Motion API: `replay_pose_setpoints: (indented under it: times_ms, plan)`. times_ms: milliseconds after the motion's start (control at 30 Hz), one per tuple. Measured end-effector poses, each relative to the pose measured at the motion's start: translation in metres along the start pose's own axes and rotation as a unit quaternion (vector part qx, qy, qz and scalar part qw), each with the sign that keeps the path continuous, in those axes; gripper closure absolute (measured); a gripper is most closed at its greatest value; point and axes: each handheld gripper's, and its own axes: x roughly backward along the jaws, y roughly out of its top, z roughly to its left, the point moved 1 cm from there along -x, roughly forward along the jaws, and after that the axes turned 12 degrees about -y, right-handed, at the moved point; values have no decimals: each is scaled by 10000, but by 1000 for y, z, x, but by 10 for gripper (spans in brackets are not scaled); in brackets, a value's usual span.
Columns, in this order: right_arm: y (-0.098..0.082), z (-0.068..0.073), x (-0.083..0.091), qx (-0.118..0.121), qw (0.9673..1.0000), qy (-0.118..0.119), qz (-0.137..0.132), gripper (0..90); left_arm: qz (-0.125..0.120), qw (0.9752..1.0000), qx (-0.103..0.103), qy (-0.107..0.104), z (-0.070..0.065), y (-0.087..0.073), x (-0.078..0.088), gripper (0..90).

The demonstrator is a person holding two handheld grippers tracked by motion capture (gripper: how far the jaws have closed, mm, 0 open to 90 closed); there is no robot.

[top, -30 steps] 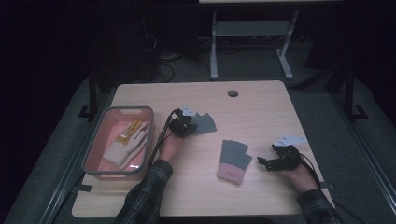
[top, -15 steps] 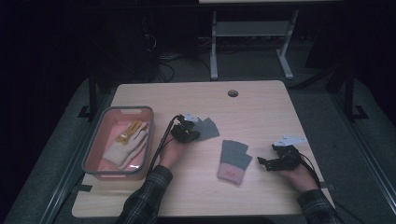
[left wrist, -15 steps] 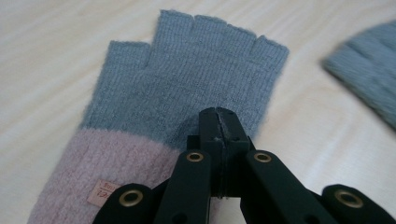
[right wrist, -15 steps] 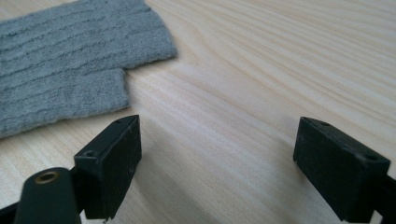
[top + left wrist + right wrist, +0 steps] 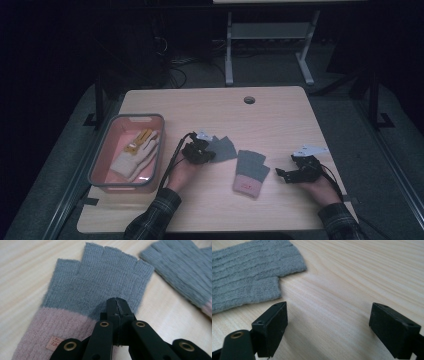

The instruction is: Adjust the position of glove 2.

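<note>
Left gripper (image 5: 117, 305) fingers pressed together, pinching knit fabric of grey fingerless glove with pink cuff (image 5: 95, 287), which lies flat on pale wooden surface (image 5: 280, 120) near its middle. Second grey-and-pink fingerless glove (image 5: 250, 172) lies just beside, toward right hand. Right gripper (image 5: 328, 325) fingers spread wide, nothing between, resting low over bare wood next to second glove. Pink plastic bin with grey rim (image 5: 102, 155) at left holds cream-and-yellow glove (image 5: 134, 156).
</note>
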Motion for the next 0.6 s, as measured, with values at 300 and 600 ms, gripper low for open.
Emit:
replay_pose_setpoints:
  times_ms: [300,600]
  plan:
    - [0,0,0,12,10000,-8,-12,150,-265,9988,31,420,7,9,18,896]
    - [0,0,0,13,10000,8,-6,147,-98,9942,307,1030,44,15,11,896]
